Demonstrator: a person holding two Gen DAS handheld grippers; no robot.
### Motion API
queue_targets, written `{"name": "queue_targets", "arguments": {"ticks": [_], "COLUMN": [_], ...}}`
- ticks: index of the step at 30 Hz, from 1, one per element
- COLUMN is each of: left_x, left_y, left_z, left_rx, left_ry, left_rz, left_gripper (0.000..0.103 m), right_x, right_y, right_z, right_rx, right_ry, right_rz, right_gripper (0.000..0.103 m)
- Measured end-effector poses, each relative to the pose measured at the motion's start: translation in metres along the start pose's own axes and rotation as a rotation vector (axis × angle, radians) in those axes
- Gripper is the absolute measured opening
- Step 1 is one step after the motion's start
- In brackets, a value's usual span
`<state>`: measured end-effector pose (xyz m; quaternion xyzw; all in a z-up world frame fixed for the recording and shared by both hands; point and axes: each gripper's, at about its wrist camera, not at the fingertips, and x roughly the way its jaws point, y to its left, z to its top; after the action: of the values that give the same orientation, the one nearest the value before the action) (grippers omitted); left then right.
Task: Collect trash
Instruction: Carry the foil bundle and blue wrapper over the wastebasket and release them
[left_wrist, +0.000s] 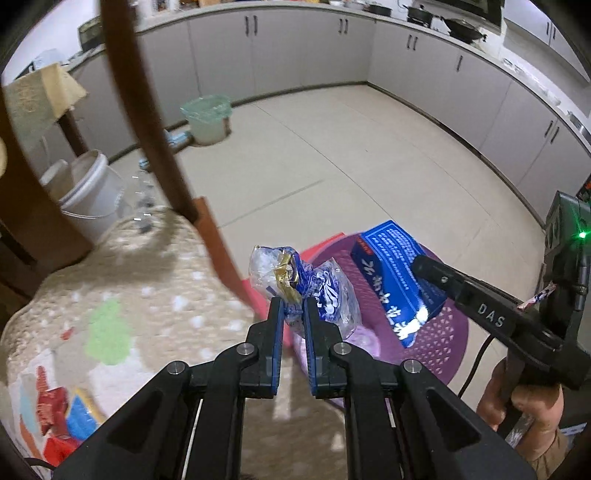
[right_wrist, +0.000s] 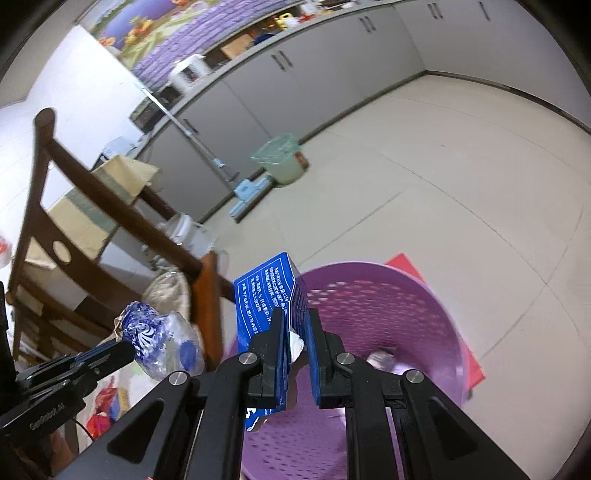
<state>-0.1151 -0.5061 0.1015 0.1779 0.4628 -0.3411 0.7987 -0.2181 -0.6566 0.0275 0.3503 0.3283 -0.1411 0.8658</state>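
My left gripper (left_wrist: 293, 306) is shut on a crumpled blue-and-white plastic wrapper (left_wrist: 325, 291) with a gold scrap in it, held beside a chair seat and near the rim of a purple perforated basket (left_wrist: 448, 328). My right gripper (right_wrist: 297, 328) is shut on a torn blue carton (right_wrist: 264, 295) printed with white text, hanging over the purple basket (right_wrist: 388, 306). In the left wrist view the carton (left_wrist: 395, 273) and the right gripper (left_wrist: 424, 264) hang above the basket. The right wrist view shows the wrapper (right_wrist: 159, 339) in the left gripper (right_wrist: 125, 350) at lower left.
A wooden chair (left_wrist: 147, 122) with a patterned cushion (left_wrist: 129, 295) stands left, with snack packets (left_wrist: 51, 410) on it. A white bucket (left_wrist: 88, 184), a lined waste bin (left_wrist: 208, 118), a mop (right_wrist: 221, 166) and grey cabinets (left_wrist: 295, 48) ring the tiled floor. Something pale lies in the basket (right_wrist: 382, 358).
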Motion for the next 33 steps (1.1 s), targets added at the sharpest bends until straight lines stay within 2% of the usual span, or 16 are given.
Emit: {"name": "queue_targets", "arguments": {"ticks": [4, 9, 11, 13, 14, 22, 27, 30, 33], "left_x": [0.02, 0.024, 0.022, 0.016, 0.013, -0.014, -0.044, -0.066, -0.093], "left_y": [-0.016, -0.021, -0.02, -0.018, -0.016, 0.007, 0.028, 0.045, 0.068], "left_z": [0.001, 0.0, -0.001, -0.002, -0.001, -0.01, -0.026, -0.038, -0.053], "left_rx": [0.026, 0.03, 0.034, 0.025, 0.019, -0.063, -0.123, -0.138, -0.158], "left_ry": [0.021, 0.018, 0.016, 0.0, -0.01, -0.006, -0.023, -0.04, -0.077], "left_rz": [0.004, 0.0, -0.006, -0.007, -0.007, -0.042, -0.05, -0.031, 0.019], "left_gripper": [0.011, 0.015, 0.031, 0.043, 0.045, 0.048, 0.053, 0.055, 0.059], "right_x": [0.002, 0.005, 0.008, 0.008, 0.008, -0.002, -0.006, -0.007, -0.005], "right_y": [-0.014, -0.024, -0.025, -0.027, -0.026, -0.009, 0.018, 0.036, 0.054], "right_z": [0.001, 0.004, 0.004, 0.005, 0.005, 0.011, 0.013, 0.011, 0.007], "right_rx": [0.02, 0.06, 0.083, 0.106, 0.112, 0.078, 0.014, -0.025, -0.067], "right_ry": [0.016, 0.04, 0.049, 0.049, 0.045, -0.007, -0.045, -0.06, -0.066], "right_rz": [-0.022, -0.011, -0.003, 0.008, 0.011, 0.023, 0.032, 0.041, 0.055], "right_gripper": [0.012, 0.016, 0.019, 0.035, 0.037, 0.04, 0.043, 0.046, 0.047]}}
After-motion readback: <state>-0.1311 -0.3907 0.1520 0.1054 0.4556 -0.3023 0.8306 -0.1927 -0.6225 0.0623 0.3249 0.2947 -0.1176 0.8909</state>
